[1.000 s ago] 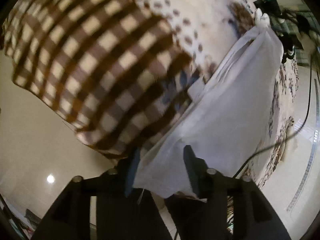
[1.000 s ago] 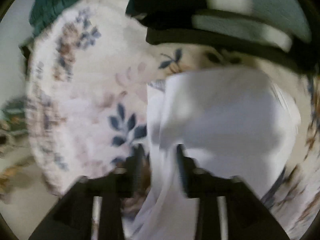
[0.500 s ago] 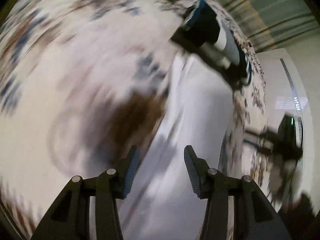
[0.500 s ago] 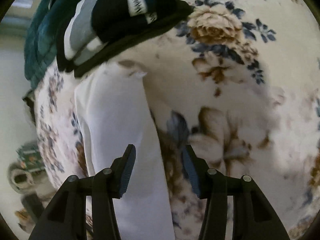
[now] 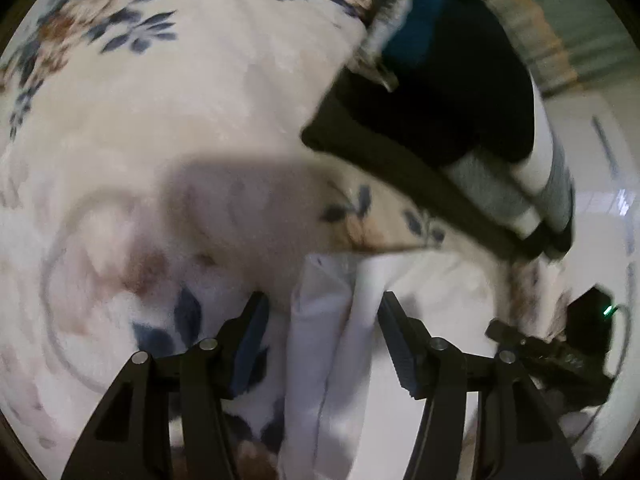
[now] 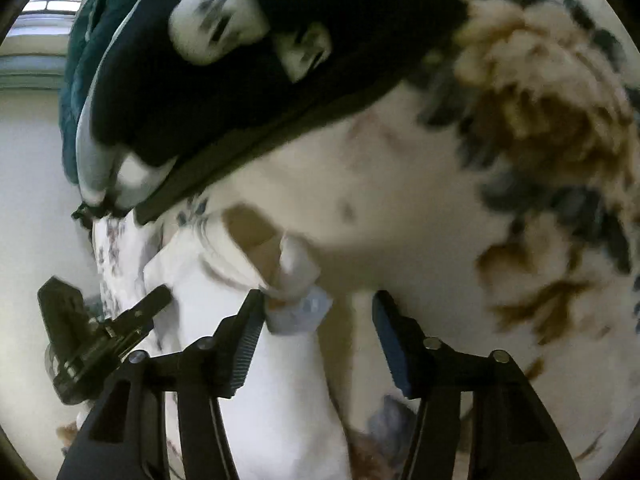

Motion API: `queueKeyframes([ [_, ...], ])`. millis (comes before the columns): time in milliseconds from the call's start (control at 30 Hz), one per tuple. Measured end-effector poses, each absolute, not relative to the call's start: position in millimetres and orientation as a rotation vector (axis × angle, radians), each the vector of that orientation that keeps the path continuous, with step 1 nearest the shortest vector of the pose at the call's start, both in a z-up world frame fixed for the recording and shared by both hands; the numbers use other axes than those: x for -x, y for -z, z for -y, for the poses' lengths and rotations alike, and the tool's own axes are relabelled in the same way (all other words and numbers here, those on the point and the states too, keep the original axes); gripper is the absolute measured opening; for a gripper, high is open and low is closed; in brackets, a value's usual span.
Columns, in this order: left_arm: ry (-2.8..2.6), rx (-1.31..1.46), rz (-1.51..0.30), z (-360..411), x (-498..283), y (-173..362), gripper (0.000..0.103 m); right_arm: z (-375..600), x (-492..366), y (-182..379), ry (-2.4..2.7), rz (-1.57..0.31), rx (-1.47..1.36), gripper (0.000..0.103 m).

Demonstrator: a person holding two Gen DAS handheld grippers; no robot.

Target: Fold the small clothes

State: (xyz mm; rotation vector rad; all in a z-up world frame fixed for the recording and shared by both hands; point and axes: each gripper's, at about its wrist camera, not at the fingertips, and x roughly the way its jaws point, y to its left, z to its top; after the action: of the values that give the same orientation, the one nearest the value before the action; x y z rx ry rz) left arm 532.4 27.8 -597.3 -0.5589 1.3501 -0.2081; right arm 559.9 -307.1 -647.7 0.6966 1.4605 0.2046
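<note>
Both claws are sitting low over the floral bedspread (image 5: 168, 152), near its edge, each over one end of the white garment (image 5: 332, 352).

Left claw (image 5: 320, 320): jaws are standing wide apart, gripping nothing. The garment's bunched, pleated end is lying right between the fingers, closer to the right-hand one, and trailing back under the claw toward the wrist. No visible pinch; cloth may be brushing the right finger, blur makes it hard to call.

Right claw (image 6: 318, 312): also gaping, gripping nothing. A knotted-looking white corner with a pale blue tag or label is sitting against the inner face of its left finger (image 6: 250, 320), and the rest of the white garment (image 6: 272, 392) is running down and left beneath that finger. Most of the gap is over bare bedspread.

Key relation, as I'm reading it: the garment is lying as a long narrow strip along the bed edge, its long axis running roughly from one claw to the other, each claw pointing across an end. The left claw looks better centred on cloth; the right one would need to shift toward its own left to get fabric between the pads before closing.

Stack of dark folded clothes (image 6: 248, 64) is lying just beyond the strip's far side, close but apart. The other rig is showing at the edge of each view.
</note>
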Motion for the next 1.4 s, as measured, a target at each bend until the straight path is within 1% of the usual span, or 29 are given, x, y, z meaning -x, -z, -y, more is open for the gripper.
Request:
queueKeyframes([
  [67, 0.250, 0.626, -1.341, -34, -529, 598, 0.054, 308, -563, 649, -0.299, -1.469, -0.773, 0.059],
  [100, 0.295, 0.671, -1.343, -35, -527, 602, 0.055, 306, -565, 653, -0.333, -1.493, -0.796, 0.061],
  [167, 0.334, 0.690, -1.357, -34, -526, 609, 0.057, 301, -568, 666, -0.388, -1.534, -0.828, 0.065],
  [233, 0.347, 0.663, -1.354, -29, -527, 611, 0.057, 296, -570, 679, -0.430, -1.565, -0.865, 0.066],
  [300, 0.360, 0.633, -1.329, -24, -528, 606, 0.053, 290, -575, 686, -0.472, -1.567, -0.906, 0.066],
  [333, 0.368, 0.617, -1.312, -21, -527, 602, 0.021, 290, -577, 686, -0.478, -1.551, -0.922, 0.064],
  [367, 0.382, 0.605, -1.316, -16, -531, 602, 0.005, 290, -579, 685, -0.475, -1.526, -0.928, 0.048],
  [400, 0.374, 0.582, -1.306, -14, -530, 597, 0.005, 290, -579, 683, -0.474, -1.520, -0.923, 0.031],
  [433, 0.378, 0.562, -1.289, -13, -528, 593, 0.005, 284, -582, 679, -0.472, -1.510, -0.912, 0.028],
  [467, 0.387, 0.549, -1.272, -12, -532, 587, 0.005, 282, -582, 673, -0.479, -1.490, -0.884, 0.019],
  [500, 0.391, 0.541, -1.262, -12, -533, 583, 0.005, 280, -581, 668, -0.486, -1.477, -0.860, 0.016],
  [567, 0.400, 0.539, -1.229, -18, -526, 565, 0.005, 278, -577, 654, -0.512, -1.446, -0.829, 0.014],
  [667, 0.425, 0.557, -1.172, -35, -513, 541, 0.005, 274, -566, 630, -0.551, -1.394, -0.791, 0.013],
  [800, 0.469, 0.552, -1.099, -43, -466, 497, 0.005, 268, -536, 585, -0.612, -1.314, -0.685, 0.013],
  [867, 0.487, 0.580, -1.098, -35, -443, 486, 0.006, 269, -510, 565, -0.639, -1.286, -0.630, 0.013],
  [900, 0.496, 0.600, -1.101, -33, -427, 482, 0.006, 265, -493, 558, -0.654, -1.279, -0.610, 0.013],
  [933, 0.496, 0.607, -1.111, -32, -414, 480, 0.010, 260, -477, 552, -0.668, -1.277, -0.594, 0.013],
  [967, 0.493, 0.616, -1.139, -30, -397, 479, 0.012, 266, -465, 545, -0.677, -1.284, -0.586, 0.017],
  [1000, 0.478, 0.626, -1.172, -36, -376, 479, 0.017, 262, -452, 544, -0.688, -1.300, -0.573, 0.018],
  [1033, 0.458, 0.627, -1.191, -41, -367, 478, 0.030, 258, -434, 546, -0.706, -1.337, -0.547, 0.021],
  [1067, 0.421, 0.625, -1.228, -47, -347, 481, 0.040, 251, -418, 549, -0.702, -1.373, -0.518, 0.034],
  [1100, 0.382, 0.638, -1.268, -55, -328, 487, 0.041, 253, -399, 553, -0.690, -1.418, -0.488, 0.048],
  [1167, 0.311, 0.684, -1.334, -68, -306, 497, 0.042, 261, -368, 566, -0.683, -1.503, -0.478, 0.056],
  [1200, 0.273, 0.710, -1.367, -79, -293, 503, 0.042, 263, -361, 569, -0.670, -1.528, -0.479, 0.057],
  [1267, 0.228, 0.739, -1.372, -94, -276, 503, 0.042, 279, -337, 571, -0.631, -1.573, -0.505, 0.059],
  [1333, 0.217, 0.737, -1.344, -103, -271, 495, 0.042, 294, -320, 569, -0.605, -1.574, -0.572, 0.059],
  [1400, 0.231, 0.677, -1.317, -100, -280, 491, 0.043, 300, -317, 562, -0.539, -1.546, -0.633, 0.059],
])
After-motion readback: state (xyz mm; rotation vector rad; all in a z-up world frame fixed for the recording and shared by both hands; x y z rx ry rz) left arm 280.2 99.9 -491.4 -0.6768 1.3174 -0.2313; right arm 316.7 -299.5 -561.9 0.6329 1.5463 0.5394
